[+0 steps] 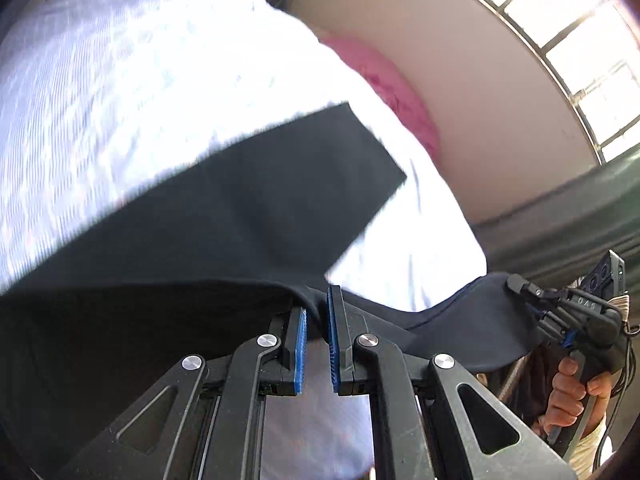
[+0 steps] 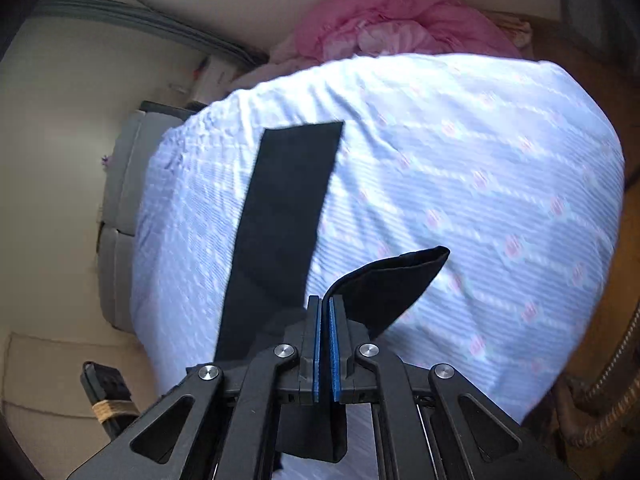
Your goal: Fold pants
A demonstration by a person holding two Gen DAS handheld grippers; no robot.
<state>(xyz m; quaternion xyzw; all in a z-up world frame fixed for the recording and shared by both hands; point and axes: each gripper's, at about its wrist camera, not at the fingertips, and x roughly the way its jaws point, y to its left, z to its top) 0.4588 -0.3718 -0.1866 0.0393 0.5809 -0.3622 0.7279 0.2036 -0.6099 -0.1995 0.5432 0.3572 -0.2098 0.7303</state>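
The black pants hang above a bed with a pale blue patterned sheet. My left gripper is shut on a fold of the pants' top edge, its blue pads pinching the cloth. My right gripper shows at the right of the left wrist view, shut on the other end of the same edge. In the right wrist view my right gripper is shut on the pants; one leg lies out over the sheet and a corner sticks out to the right.
A pink blanket lies bunched at the bed's far end, also seen in the left wrist view. A grey padded headboard or sofa stands at the left of the bed. A wooden floor and carved furniture are at the right.
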